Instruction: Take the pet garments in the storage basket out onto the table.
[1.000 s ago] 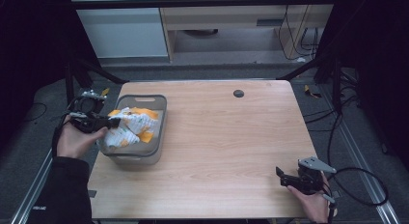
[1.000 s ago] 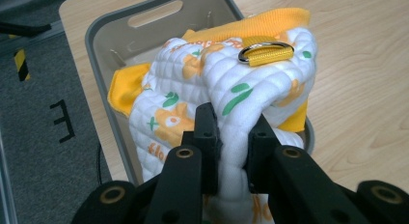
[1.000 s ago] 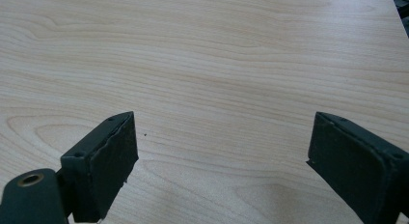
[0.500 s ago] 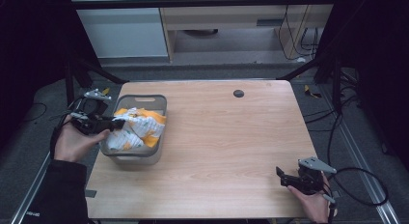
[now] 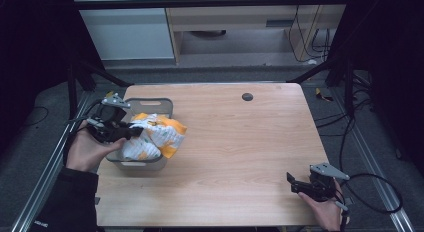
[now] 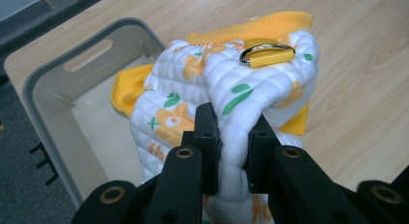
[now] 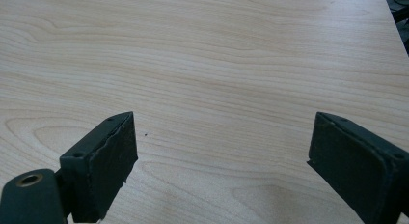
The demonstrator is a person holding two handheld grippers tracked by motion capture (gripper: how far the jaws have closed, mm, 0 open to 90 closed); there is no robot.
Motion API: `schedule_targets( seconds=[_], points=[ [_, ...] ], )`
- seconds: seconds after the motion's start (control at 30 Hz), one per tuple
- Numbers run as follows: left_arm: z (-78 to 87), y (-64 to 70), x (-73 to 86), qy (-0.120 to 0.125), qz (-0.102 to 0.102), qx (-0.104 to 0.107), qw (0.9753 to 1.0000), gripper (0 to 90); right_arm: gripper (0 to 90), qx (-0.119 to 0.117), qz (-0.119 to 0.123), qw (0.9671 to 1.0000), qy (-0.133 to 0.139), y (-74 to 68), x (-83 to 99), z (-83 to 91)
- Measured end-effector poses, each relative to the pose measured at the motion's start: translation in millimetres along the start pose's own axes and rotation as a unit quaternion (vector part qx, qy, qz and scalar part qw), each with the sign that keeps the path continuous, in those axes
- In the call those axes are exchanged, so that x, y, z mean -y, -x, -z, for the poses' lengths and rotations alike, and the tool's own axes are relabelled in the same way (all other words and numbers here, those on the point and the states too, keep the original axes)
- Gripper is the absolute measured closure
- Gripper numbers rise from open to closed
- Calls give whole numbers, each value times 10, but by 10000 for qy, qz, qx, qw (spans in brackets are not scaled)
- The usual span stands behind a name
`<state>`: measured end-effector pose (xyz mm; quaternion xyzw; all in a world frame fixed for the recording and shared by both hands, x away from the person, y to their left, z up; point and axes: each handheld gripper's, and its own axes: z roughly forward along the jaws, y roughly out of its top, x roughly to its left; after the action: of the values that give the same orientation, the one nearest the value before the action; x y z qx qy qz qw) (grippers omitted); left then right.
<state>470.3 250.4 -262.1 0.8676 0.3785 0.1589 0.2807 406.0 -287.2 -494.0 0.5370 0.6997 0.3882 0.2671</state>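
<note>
Left gripper: jaws clamped on a fold of the quilted cloth, apparently to draw it up out of the grey bin.

Grey bin: left edge of the bench, handle slots in its walls.

Quilted cloth: white, padded, orange and green print, orange trim, a metal ring on an orange loop. Bunched, lifted partly over the bin's right rim.

Right gripper: near right corner, jaws wide apart over bare wood, likely waiting.
</note>
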Motion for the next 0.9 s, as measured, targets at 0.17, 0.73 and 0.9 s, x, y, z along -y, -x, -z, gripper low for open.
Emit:
schedule_targets(
  seconds=[0.17,0.73,0.9],
  points=[
    [-47,148,-61,18,-151,115,9998,786,99,3,-4,10000,9,-1,0,3],
    [-361,526,-239,-162,-627,404,9971,786,89,48,14,10000,84,1,-5,14],
    [-494,621,-281,-217,-717,534,9958,785,89,70,16,9999,118,0,-8,19]
  ],
)
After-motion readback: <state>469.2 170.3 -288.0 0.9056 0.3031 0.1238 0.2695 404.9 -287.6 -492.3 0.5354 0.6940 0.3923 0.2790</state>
